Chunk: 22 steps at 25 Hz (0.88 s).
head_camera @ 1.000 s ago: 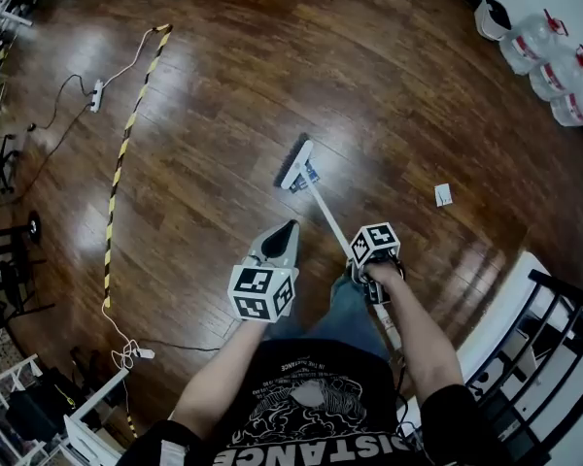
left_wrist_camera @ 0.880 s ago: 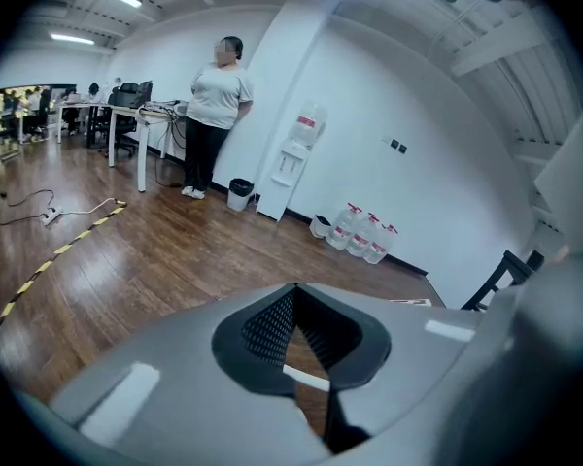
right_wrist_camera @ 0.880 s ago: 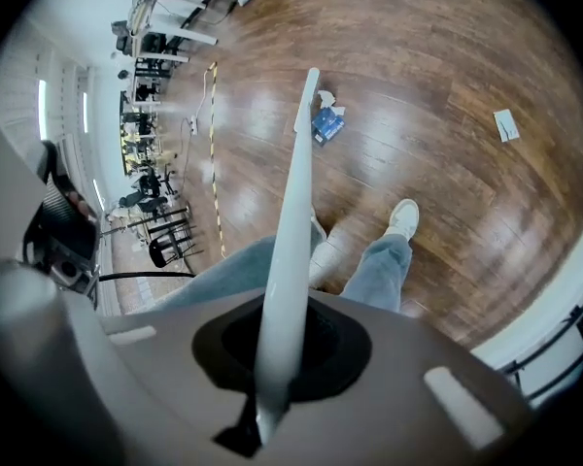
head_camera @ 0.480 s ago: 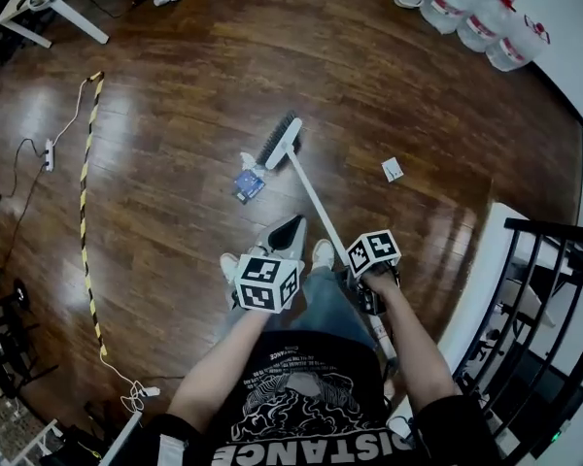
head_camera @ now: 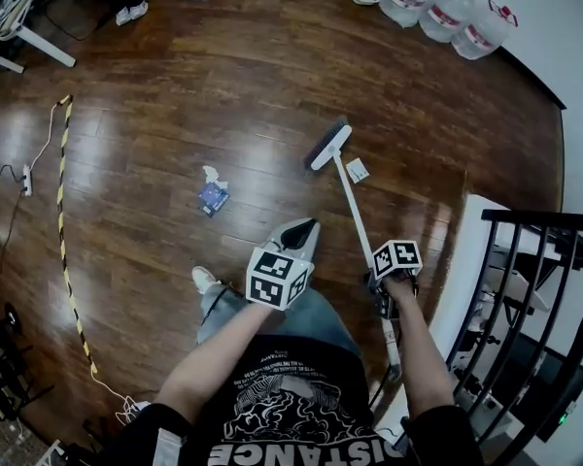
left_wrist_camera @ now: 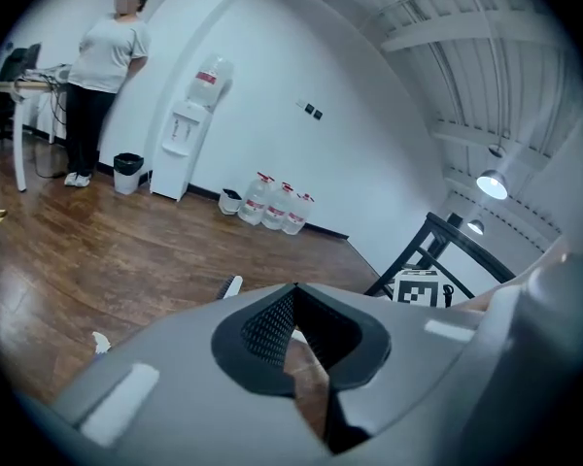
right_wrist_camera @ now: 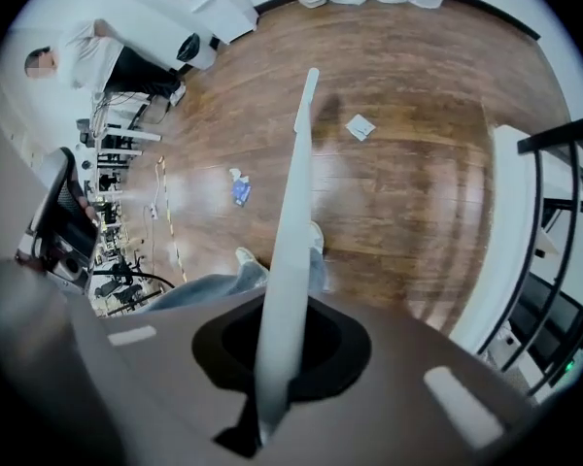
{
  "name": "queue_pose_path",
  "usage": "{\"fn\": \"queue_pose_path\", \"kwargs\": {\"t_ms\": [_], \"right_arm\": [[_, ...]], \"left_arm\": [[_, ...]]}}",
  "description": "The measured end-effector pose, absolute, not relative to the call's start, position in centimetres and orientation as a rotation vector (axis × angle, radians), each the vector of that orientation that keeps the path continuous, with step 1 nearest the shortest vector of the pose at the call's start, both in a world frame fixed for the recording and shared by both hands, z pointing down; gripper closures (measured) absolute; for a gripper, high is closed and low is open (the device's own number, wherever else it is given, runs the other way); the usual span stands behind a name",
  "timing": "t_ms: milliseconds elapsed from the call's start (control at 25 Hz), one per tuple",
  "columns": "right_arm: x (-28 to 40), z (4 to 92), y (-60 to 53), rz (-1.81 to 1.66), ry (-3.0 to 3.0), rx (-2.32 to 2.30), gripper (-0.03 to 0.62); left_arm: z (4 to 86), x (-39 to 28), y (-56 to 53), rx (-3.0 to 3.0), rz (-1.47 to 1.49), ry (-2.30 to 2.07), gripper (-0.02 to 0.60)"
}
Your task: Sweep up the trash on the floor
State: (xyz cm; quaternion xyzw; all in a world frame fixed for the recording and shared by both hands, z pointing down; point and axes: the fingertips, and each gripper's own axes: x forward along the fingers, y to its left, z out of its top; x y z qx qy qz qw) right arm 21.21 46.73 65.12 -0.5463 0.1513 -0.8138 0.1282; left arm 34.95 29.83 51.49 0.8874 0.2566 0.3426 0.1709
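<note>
Trash scrap (head_camera: 358, 170) is next: my broom (head_camera: 327, 147) has swung off the blue wrapper (head_camera: 213, 197); right gripper (right_wrist_camera: 277, 357) clamps its handle (right_wrist_camera: 290, 212), left gripper (head_camera: 302, 233) closed, empty.

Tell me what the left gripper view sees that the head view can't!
Only the left gripper view shows the ceiling beams and a glowing lamp. Only the head view shows the black T-shirt and a white shoe. Both show the broom, the water bottles and the black railing.
</note>
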Motion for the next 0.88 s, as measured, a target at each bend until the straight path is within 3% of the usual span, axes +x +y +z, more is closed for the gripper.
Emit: {"fn": "queue_pose_path", "kwargs": {"t_ms": [440,880], "right_arm": [[24.0,67.3,60.6,-2.466,0.138,-1.639,0.594],[28.2,67.1,69.7,-2.934,-0.028,-1.682,0.594]], "left_arm": [[52.8,37.5,39.0,2.514,1.024,0.868,0.577],[54.0,37.9,37.5,2.506,1.058,0.776,0.577]]}}
